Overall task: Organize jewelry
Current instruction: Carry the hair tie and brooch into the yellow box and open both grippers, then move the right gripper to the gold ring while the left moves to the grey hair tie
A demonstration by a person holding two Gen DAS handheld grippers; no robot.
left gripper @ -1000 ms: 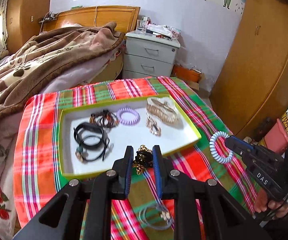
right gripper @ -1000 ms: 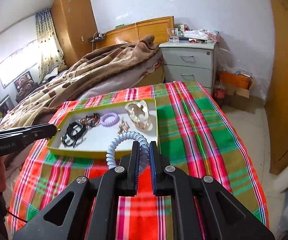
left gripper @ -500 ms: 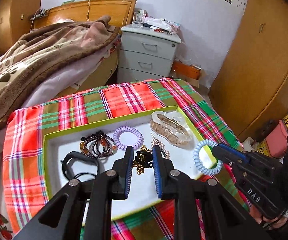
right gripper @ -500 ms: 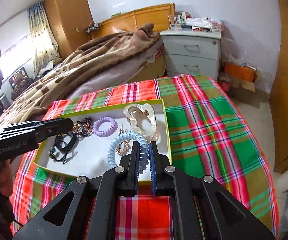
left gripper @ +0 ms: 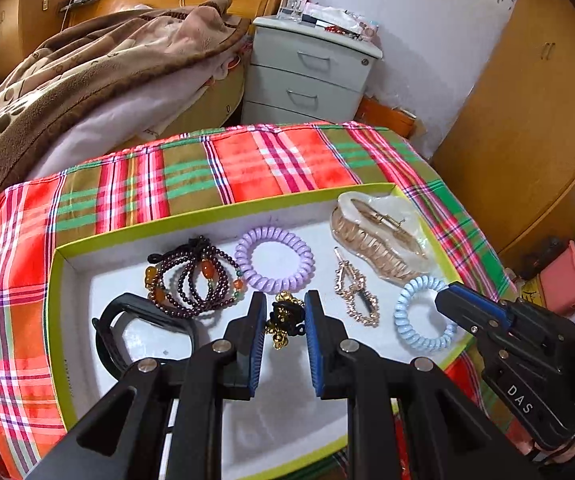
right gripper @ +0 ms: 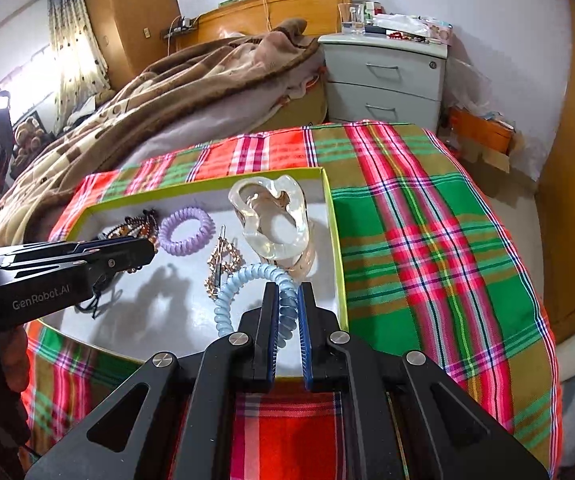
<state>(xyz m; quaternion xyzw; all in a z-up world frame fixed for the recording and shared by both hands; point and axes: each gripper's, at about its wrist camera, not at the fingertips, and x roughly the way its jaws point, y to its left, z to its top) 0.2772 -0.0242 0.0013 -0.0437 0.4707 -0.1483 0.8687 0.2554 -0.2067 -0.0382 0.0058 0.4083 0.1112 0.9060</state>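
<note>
A green-rimmed tray with a white floor lies on the plaid cloth. In it are dark bead bracelets, a purple coil hair tie, a clear claw clip, a gold hairpin and a black band. My left gripper is shut on a black-and-gold ornament, held just above the tray floor. My right gripper is shut on a light blue coil hair tie over the tray's near right corner. This tie hangs beside the hairpin in the left wrist view.
The plaid-covered table extends to the right of the tray. Behind it are a bed with a brown blanket, a grey nightstand and a wooden wardrobe. The left gripper's arm crosses the tray's left side.
Both grippers have moved forward and down, from in front of the tray to over it. Each still carries its piece: the ornament on the left, the blue tie on the right.
</note>
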